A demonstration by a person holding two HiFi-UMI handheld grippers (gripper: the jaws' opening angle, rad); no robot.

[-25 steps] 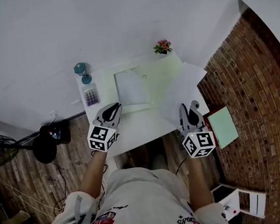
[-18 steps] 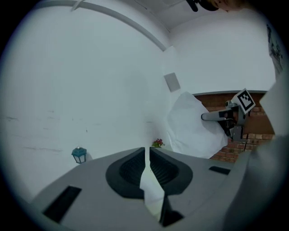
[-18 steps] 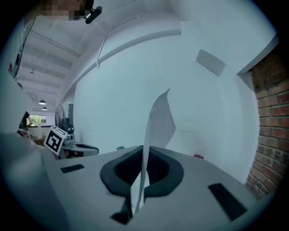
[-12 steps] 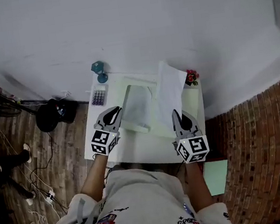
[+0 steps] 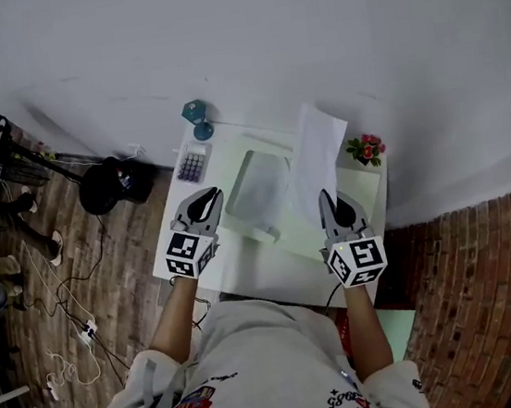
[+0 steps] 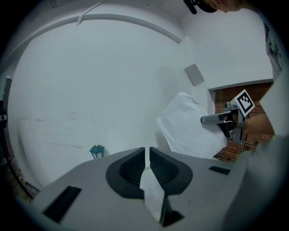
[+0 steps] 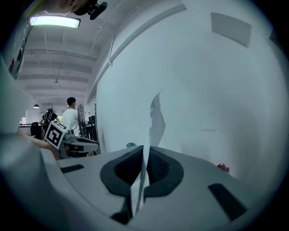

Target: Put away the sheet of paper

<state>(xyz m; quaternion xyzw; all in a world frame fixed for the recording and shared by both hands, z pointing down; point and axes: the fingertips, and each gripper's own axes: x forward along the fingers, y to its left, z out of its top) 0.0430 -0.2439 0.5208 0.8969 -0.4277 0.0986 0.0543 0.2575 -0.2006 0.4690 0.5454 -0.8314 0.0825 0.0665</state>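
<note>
A plain white sheet of paper (image 5: 319,153) stands almost upright above the right half of a white bench (image 5: 245,267), over a pale green mat (image 5: 228,155). Its near lower edge is pinched between the closed fingers of the right gripper (image 5: 327,200). The far upper part bows, and one top corner curls. In the right gripper view the sheet shows edge-on, as a thin line rising from between the pads.

From left to right, a teal lantern (image 5: 194,115) sits at the bench's far left corner, with a small calculator (image 5: 192,167) just nearer. The left gripper (image 5: 206,198) hangs over the left side of the bench. Its fingers are closed to a thin slit, with nothing clamped at the tips. A pale shape shows low behind its pads, too unclear to name.

A translucent flat holder (image 5: 258,187) lies on the mat between the two grippers; whether it is a tray or a folder cannot be told, nor whether the sheet touches it. A pot of pink flowers (image 5: 366,148) stands at the far right corner. The sheet hides the mat behind it, and the person's torso (image 5: 257,357) cuts off the floor below the bench's near edge.
</note>
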